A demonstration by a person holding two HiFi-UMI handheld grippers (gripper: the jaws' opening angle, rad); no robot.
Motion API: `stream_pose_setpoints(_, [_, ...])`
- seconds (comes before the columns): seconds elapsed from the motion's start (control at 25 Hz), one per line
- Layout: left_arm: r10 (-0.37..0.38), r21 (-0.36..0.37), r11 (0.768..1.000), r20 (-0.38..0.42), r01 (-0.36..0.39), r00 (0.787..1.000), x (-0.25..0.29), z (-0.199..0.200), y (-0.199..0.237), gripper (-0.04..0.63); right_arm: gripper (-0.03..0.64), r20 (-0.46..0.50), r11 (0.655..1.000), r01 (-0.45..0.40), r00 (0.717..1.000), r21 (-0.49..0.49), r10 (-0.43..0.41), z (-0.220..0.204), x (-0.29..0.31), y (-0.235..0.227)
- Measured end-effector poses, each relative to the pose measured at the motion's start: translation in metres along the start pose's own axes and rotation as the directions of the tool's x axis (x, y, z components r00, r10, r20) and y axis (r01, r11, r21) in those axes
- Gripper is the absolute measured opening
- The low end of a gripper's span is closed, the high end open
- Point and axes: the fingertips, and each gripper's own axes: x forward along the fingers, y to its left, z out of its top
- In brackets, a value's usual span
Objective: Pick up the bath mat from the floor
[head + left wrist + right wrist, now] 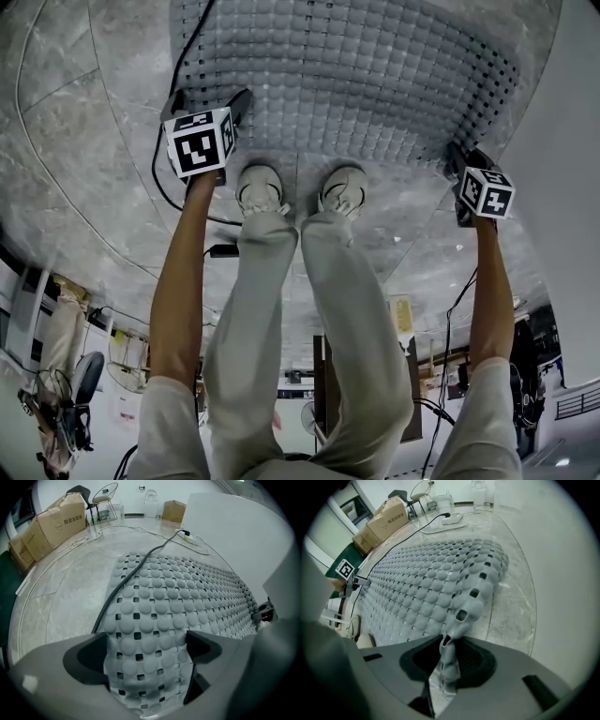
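Observation:
The grey bath mat (356, 75), studded with bumps and square holes, lies flat on the marble floor ahead of the person's shoes (261, 187). My left gripper (211, 103) points down at its near left corner. In the left gripper view the jaws of the left gripper (147, 641) stand wide open, with the mat (187, 592) lying between them. My right gripper (461, 157) is at the near right corner. In the right gripper view the right gripper (447, 653) is shut on a pinched-up fold of the mat's edge (461, 613).
A black cable (136, 569) runs over the mat's left part from a power strip (187, 536) and across the floor (183, 56). A white wall (562, 141) stands close along the mat's right side. Cardboard boxes (51, 522) and a chair (105, 494) stand farther off.

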Motion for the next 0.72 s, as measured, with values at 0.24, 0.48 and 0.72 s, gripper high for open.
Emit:
stream_pose_setpoints(0.24, [-0.031,0.069,0.997,0.030,0.029,0.999,-0.009,0.005,-0.023,0.365,0.101,0.001,1.000,-0.006,1.000,-0.001,0.006,0.000,-0.001,0.001])
stream_pose_setpoints(0.48, [-0.144,0.129,0.982,0.019,0.140,0.989,-0.015,0.006,-0.046,0.189,0.081,-0.018,0.999,-0.007,1.000,-0.033,0.006,0.001,0.001,0.007])
stream_pose_setpoints(0.72, [-0.228,0.085,0.970,0.025,0.226,0.973,-0.030,0.008,-0.064,0.065,0.054,0.026,0.999,-0.023,0.999,0.038,0.022,0.002,-0.005,0.014])
